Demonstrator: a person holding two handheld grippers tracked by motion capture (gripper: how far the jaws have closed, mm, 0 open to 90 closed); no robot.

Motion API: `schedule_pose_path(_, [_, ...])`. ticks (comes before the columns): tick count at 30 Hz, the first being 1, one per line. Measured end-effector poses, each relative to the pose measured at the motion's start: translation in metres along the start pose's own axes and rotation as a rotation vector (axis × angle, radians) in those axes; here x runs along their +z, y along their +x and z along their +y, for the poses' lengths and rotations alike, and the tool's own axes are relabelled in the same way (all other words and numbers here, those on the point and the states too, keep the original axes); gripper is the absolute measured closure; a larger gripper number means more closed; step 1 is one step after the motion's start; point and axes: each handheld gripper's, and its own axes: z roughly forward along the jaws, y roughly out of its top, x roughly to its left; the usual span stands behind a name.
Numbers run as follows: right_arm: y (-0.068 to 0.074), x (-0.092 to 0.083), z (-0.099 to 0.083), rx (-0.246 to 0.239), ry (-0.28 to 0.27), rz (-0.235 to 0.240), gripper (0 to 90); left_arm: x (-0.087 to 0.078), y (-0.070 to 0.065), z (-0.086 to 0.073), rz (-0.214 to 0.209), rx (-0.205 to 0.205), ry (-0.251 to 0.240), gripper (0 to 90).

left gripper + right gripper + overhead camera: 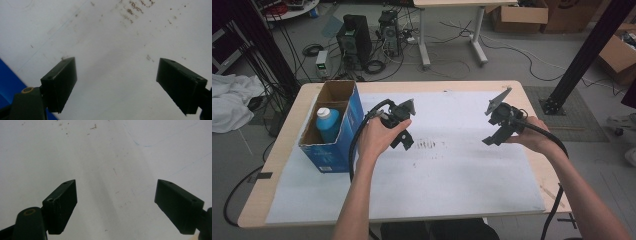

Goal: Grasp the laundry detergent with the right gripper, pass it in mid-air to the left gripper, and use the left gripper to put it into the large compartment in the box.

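**Both grippers wide over the white sheet, box and bottle to the left**

The left gripper [404, 135] hangs over the white sheet [452, 175] with its jaws wide apart and nothing between them. The blue box [334, 135] stands just to its left, near the table's left edge, with its top open. A blue bottle [327, 124] with a white cap stands upright inside the box, in the nearer part. The box and the left hand [377, 137] are close but apart.

The right gripper [497, 135] is held over the right part of the sheet, well apart from the left one, jaws also spread wide and empty. Between the two grippers lies bare sheet with a patch of brown specks [429, 146]. In front of both hands the sheet runs bare to the near edge of the table [257, 215].

The left gripper view adds a strip of the blue box [7, 80] at its lower left, close beside the jaw, and the brown specks [132, 10] ahead. The right gripper view shows faint blue pen lines [150, 143] on the sheet, too fine to make out from above.
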Motion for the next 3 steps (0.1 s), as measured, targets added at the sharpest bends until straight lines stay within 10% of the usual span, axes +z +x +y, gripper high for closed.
schedule_pose_path(3, [-0.0002, 0.0011, 0.0014, -0.004, 0.001, 0.001, 18.1, 0.0006, -0.0003, -0.0029, -0.002, -0.005, -0.005, 17.5])
